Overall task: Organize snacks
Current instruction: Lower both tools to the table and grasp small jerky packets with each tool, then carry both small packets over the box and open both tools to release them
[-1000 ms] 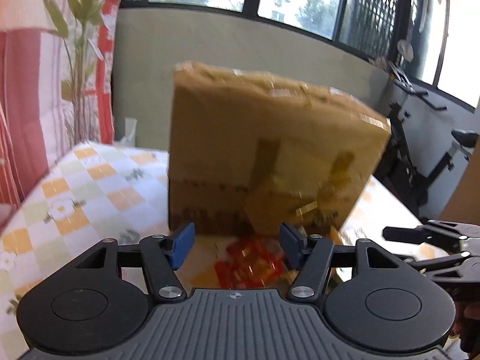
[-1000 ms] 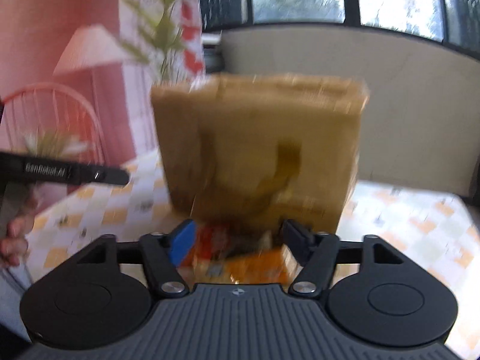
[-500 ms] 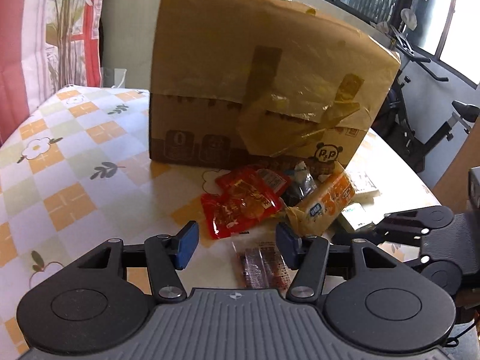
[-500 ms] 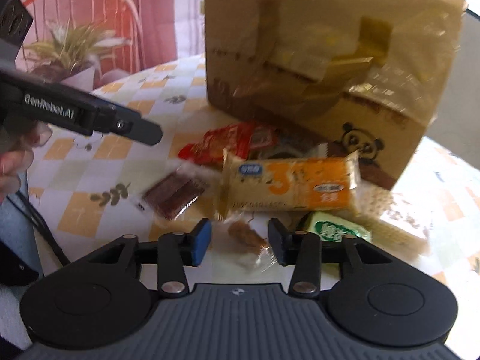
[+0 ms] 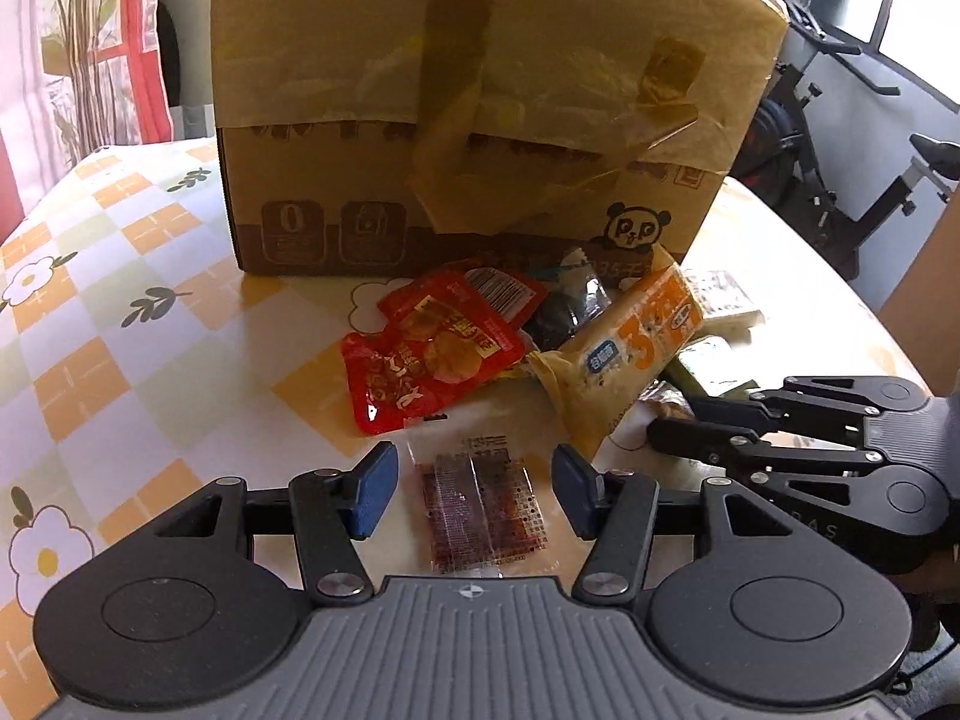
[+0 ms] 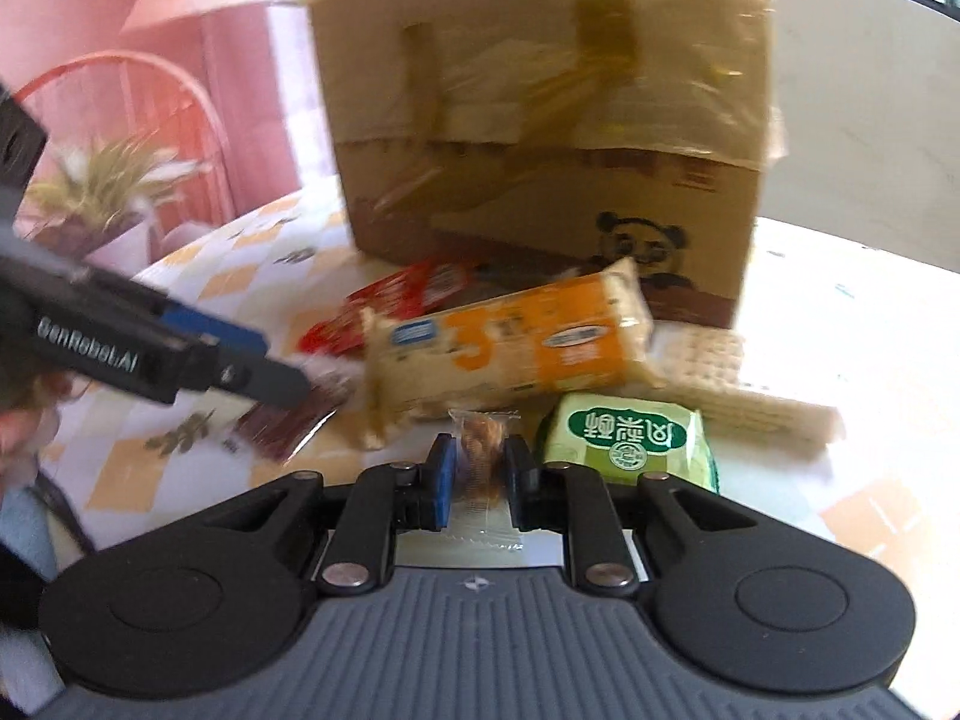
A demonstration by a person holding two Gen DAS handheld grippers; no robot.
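**Two pickups at once: right has closed on its sweet, left is lined up over the dark sachet**

Small clear-wrapped brown sweet sits upright between the pads of the right gripper; jaws have just been closing and now press on it from both sides, near their narrowest; it is held just in front of the green packet and the orange-and-cream biscuit pack; wrapper tail trails back under the gripper body.

Flat dark-red sachet lies on the tablecloth between the blue pads of the left gripper; jaws roughly half open, pads clear of the wrapper on both sides; nothing held yet.

Judgement for the step: the sachet is thin and flat, so the pads likely need to come right down to the cloth and pinch the clear margins, else they slide over the top; close slowly, keep it centred; the sweet's slippery wrap may twist, so lift it straight and gently.

Outward: red pouch overlaps a second red one just beyond the sachet; crackers in clear wrap lie right of the biscuit pack; the taped cardboard box with a panda print stands behind the heap, its opening not visible from here; whether it is the destination I cannot tell. Risk: the two grippers work close together; lift one at a time.
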